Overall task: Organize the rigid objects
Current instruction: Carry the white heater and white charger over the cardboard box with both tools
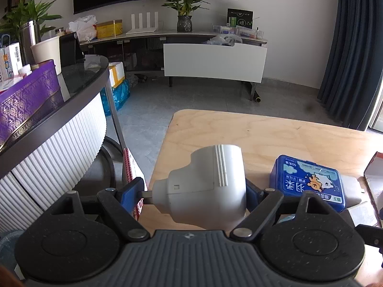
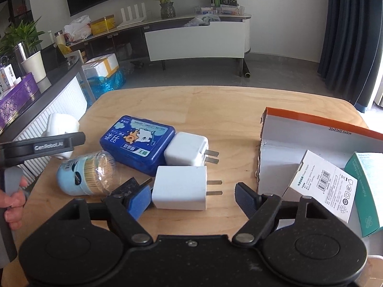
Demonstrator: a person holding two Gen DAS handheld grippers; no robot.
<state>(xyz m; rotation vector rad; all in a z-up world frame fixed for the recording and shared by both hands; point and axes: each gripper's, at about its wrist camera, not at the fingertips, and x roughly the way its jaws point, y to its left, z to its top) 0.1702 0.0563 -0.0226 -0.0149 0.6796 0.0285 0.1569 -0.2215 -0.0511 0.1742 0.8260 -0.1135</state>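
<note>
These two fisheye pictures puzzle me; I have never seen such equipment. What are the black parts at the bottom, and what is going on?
The black parts are hand-held grippers; a person works one in each hand, each with a camera looking along its jaws. In the left view, the left gripper is shut on a white plug adapter. In the right view, the right gripper is open around a white charger. On the wooden table lie a second charger, a blue case, a toothpick jar and an open cardboard box holding small cartons.
</note>
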